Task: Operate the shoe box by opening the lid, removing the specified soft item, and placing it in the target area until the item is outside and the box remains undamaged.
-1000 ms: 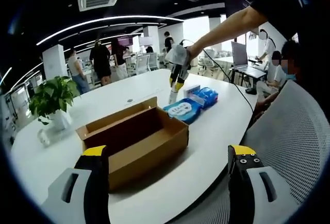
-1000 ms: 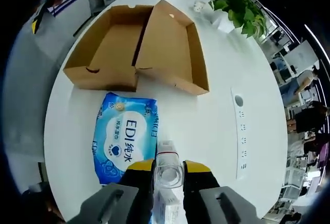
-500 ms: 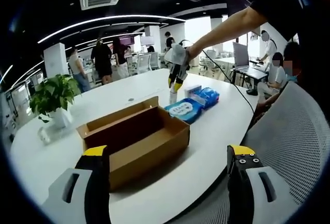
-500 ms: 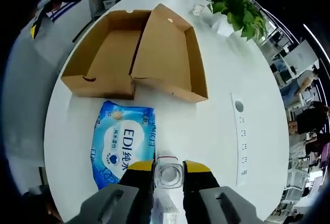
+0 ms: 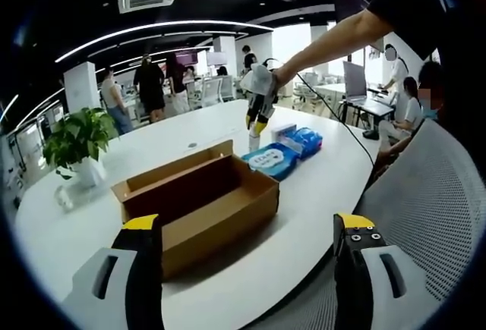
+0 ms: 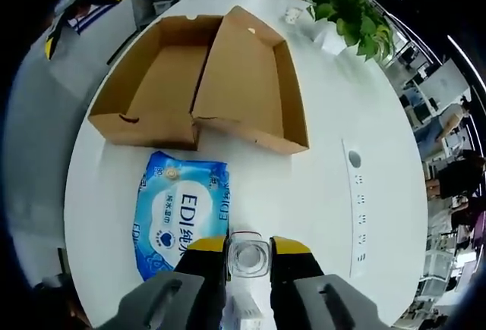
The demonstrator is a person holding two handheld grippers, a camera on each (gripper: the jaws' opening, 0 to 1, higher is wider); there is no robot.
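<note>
The shoe box (image 6: pixel 201 80) is already open, with its lid folded out flat beside the tray, and I see nothing inside it. So I think the taking-out part is done and the putting-down part is going on now. The right gripper (image 6: pixel 247 248) squeezes a small clear bottle (image 6: pixel 247 254) between its two yellow-tipped jaws. Just past those jaws, a little to their left, lies a blue pack of wet wipes (image 6: pixel 182 212) on the white table (image 6: pixel 326 155), and the open box is farther out beyond the pack. From the left gripper view I see the same right gripper (image 5: pixel 257 121) hanging over the wipes (image 5: pixel 270 160), with a second blue pack (image 5: pixel 304 141) and a small white box (image 5: pixel 282 130) next to them. The left gripper (image 5: pixel 247 235) holds nothing; its jaws stand wide apart, with the brown box (image 5: pixel 196 205) ahead between them. Next, I guess the bottle needs to go down gently by the packs and be let go, not tipped. I count one shoe box, two blue packs, one bottle, one small white box, and one potted plant (image 5: pixel 76 144).
</note>
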